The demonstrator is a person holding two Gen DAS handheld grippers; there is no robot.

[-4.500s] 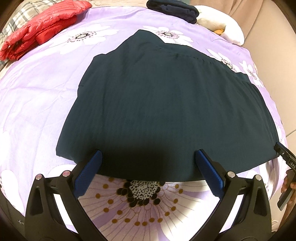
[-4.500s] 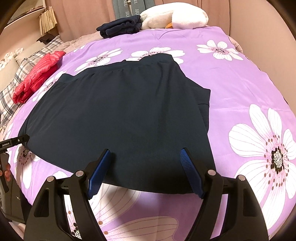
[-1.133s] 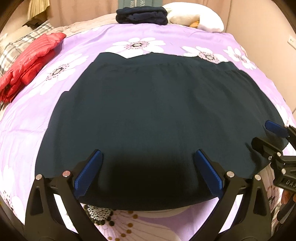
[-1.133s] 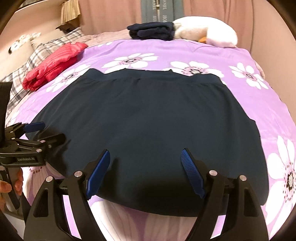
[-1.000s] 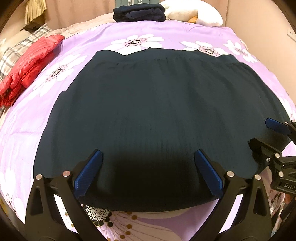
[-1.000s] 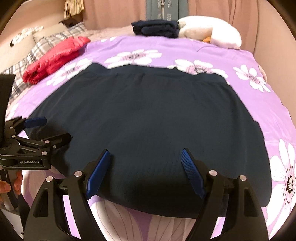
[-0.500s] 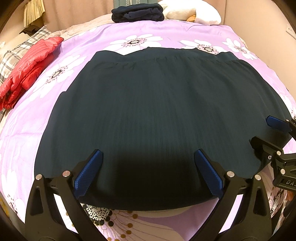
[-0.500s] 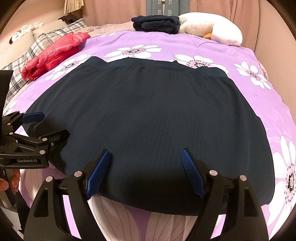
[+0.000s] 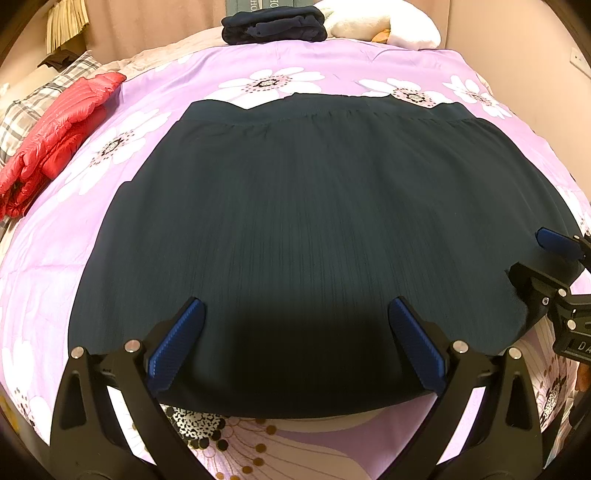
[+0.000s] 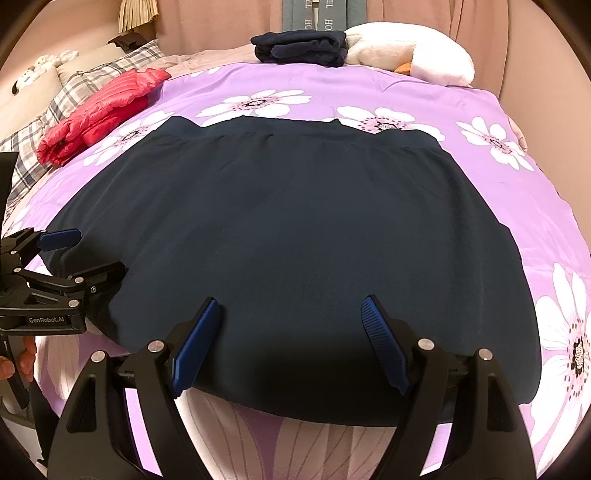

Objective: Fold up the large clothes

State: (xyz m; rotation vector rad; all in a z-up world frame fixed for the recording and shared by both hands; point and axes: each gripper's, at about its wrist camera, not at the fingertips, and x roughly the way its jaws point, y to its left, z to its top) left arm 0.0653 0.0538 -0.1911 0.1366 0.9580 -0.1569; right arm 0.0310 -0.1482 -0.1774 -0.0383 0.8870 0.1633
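Observation:
A large dark navy ribbed skirt (image 9: 314, 221) lies spread flat on the purple flowered bedspread (image 9: 48, 251), waistband at the far side, hem near me. It also shows in the right wrist view (image 10: 295, 229). My left gripper (image 9: 295, 339) is open, its blue pads over the near hem left of centre. My right gripper (image 10: 291, 339) is open over the near hem right of centre. Each gripper shows at the edge of the other's view, the right gripper (image 9: 546, 258) and the left gripper (image 10: 74, 254), both open over the fabric.
A red puffer jacket (image 9: 55, 129) lies at the far left by plaid pillows (image 10: 59, 107). A folded dark garment (image 9: 273, 24) and a white plush toy (image 9: 384, 20) sit at the head of the bed. A wall (image 9: 517, 55) runs along the right.
Both grippers have drifted slightly toward the skirt, staying open. The skirt lies as it did half a second ago.

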